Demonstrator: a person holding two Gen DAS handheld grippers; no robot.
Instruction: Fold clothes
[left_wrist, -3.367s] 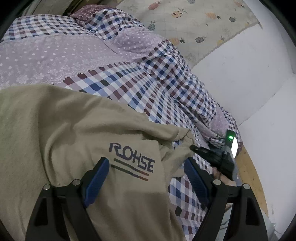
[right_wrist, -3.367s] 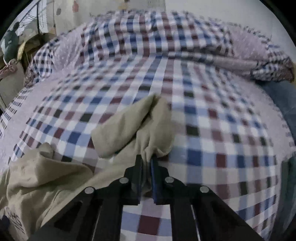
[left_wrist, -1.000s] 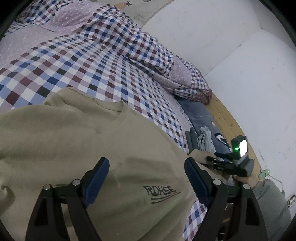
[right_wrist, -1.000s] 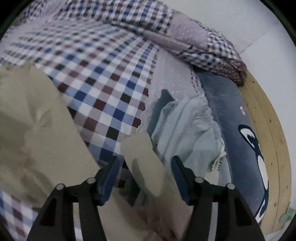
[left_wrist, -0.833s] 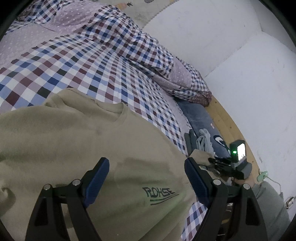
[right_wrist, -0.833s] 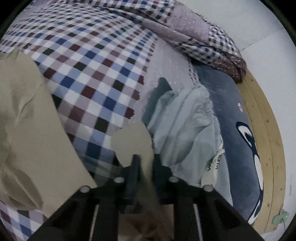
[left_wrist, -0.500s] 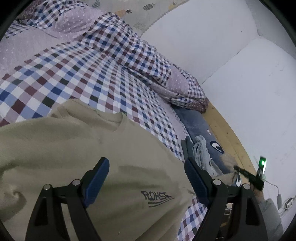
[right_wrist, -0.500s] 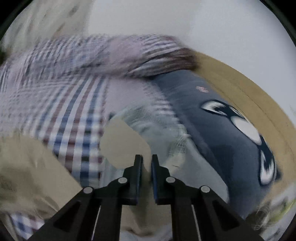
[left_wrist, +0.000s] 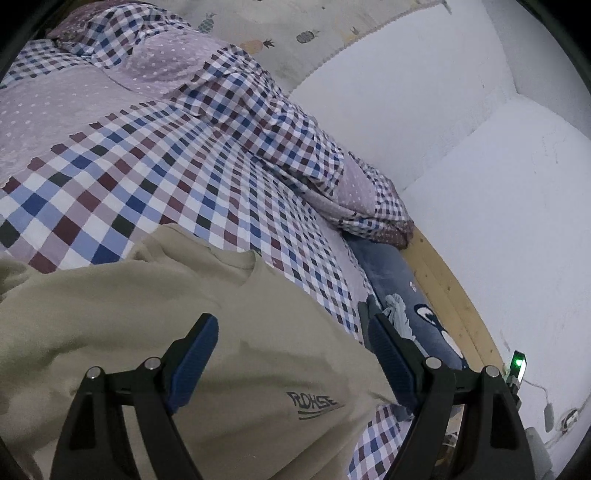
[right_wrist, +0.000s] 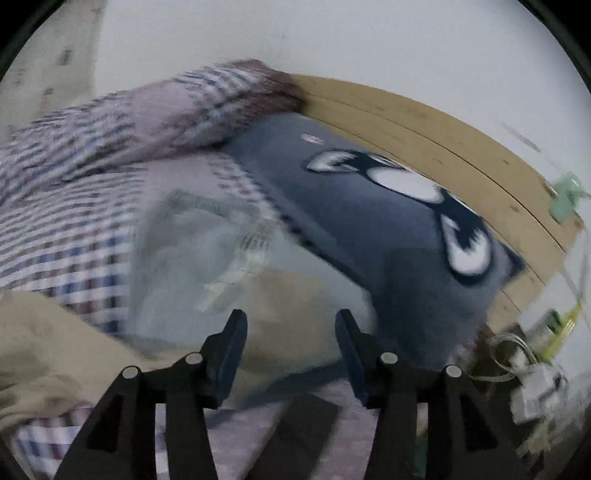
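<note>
A beige sweatshirt (left_wrist: 155, 314) with a dark "ROHSE" logo (left_wrist: 312, 402) lies spread on the checked bedspread (left_wrist: 155, 166). My left gripper (left_wrist: 291, 350) is open and empty above the shirt's chest. My right gripper (right_wrist: 291, 339) is open; the beige sleeve (right_wrist: 295, 306) lies just ahead of its fingers, over a pale grey-green garment (right_wrist: 192, 251). The right wrist view is blurred by motion. The right gripper's green light (left_wrist: 517, 360) shows at the bed's right edge.
A bunched checked quilt (left_wrist: 332, 177) lies at the far side of the bed. A dark blue cushion with a black-and-white print (right_wrist: 388, 206) lies along the wooden bed rail (right_wrist: 443, 136). White walls stand behind it. Cables and a plug (right_wrist: 532, 373) lie at the right.
My right gripper carried the sleeve out to the right, past the pale garment, and has now opened and let it go. My left gripper stayed open, tilting up slightly.
</note>
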